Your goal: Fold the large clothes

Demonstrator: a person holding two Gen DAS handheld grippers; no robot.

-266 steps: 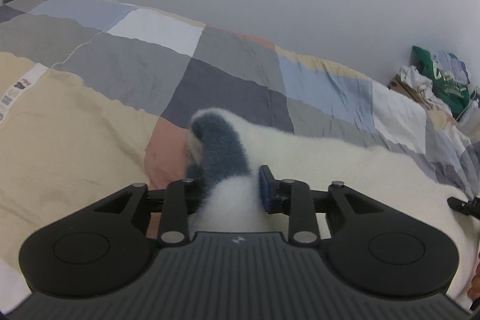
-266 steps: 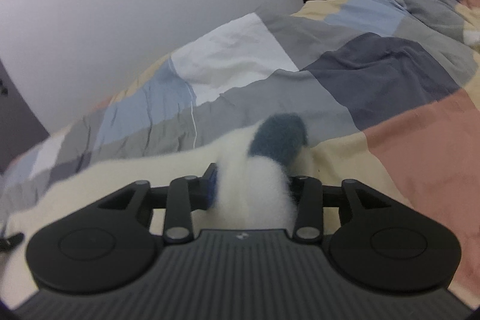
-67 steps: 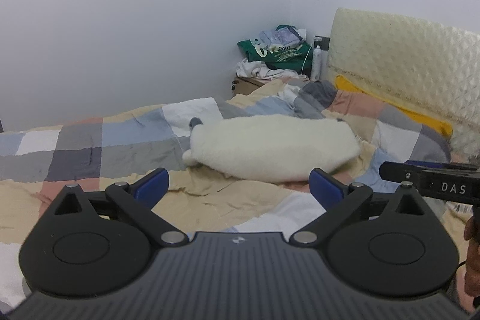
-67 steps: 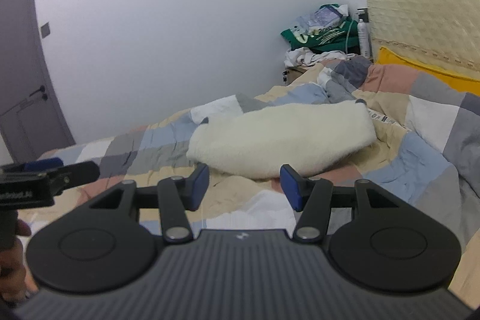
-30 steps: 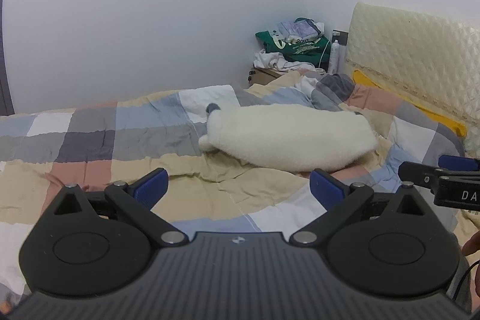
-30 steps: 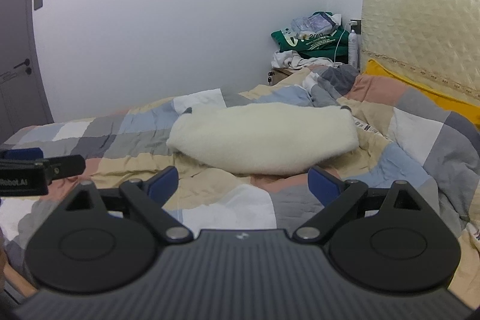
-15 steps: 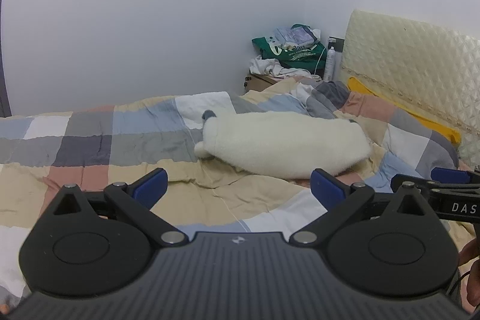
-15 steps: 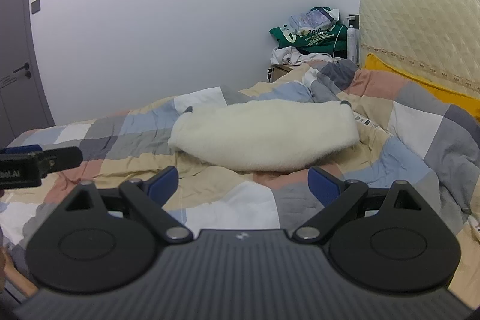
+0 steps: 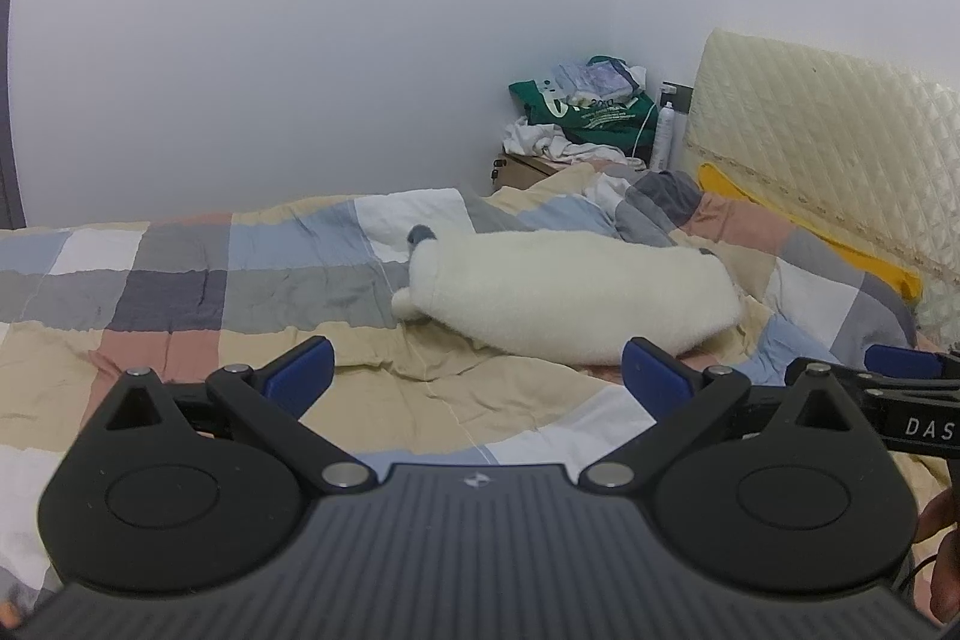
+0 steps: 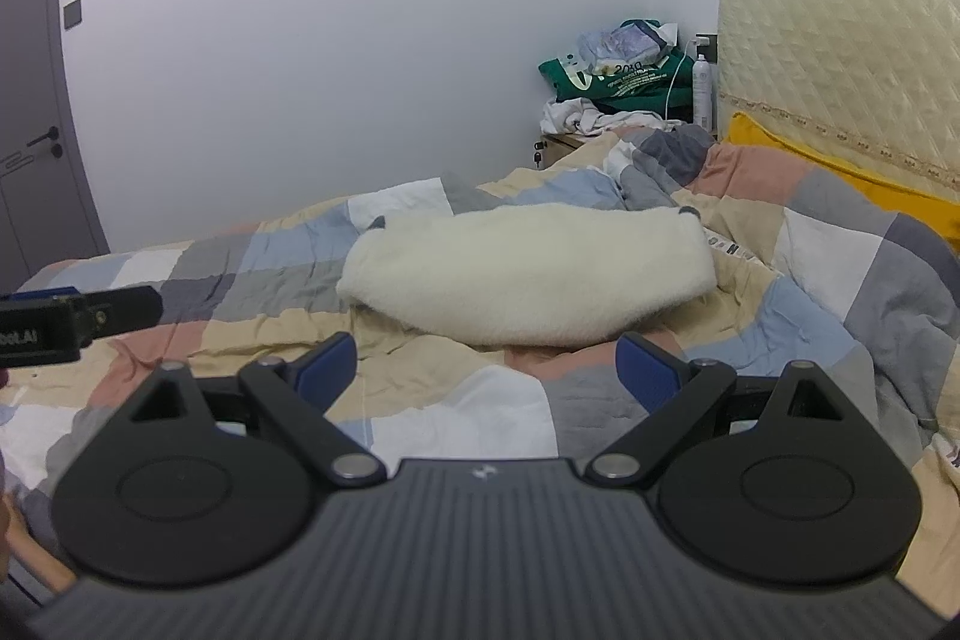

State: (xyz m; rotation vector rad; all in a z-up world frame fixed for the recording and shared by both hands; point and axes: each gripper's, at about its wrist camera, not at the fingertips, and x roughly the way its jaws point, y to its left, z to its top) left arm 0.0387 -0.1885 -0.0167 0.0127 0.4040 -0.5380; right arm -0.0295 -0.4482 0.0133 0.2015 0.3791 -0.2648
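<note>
A white fleece garment [image 9: 570, 301] lies folded into a long bundle on the checked quilt [image 9: 240, 280], with small grey cuffs [image 9: 421, 236] showing at its far ends. It also appears mid-bed in the right wrist view as the garment [image 10: 528, 280]. My left gripper [image 9: 477, 379] is open, well back from the bundle, nothing between its blue pads. My right gripper [image 10: 486, 367] is open too, empty, and held short of the bundle. Each gripper shows at the edge of the other's view: right gripper [image 9: 900, 382], left gripper [image 10: 78, 319].
A cream padded headboard [image 10: 840, 70] and a yellow pillow [image 10: 840, 184] stand at the right. A bedside cabinet [image 10: 561, 148] in the corner carries a green bag [image 10: 612, 79], crumpled clothes and a spray bottle [image 10: 701, 91]. A grey door [image 10: 30, 100] is at the left.
Both grippers let go of the garment's grey-cuffed ends and drew back from the bed. In the last second both stay open and the views shift only slightly.
</note>
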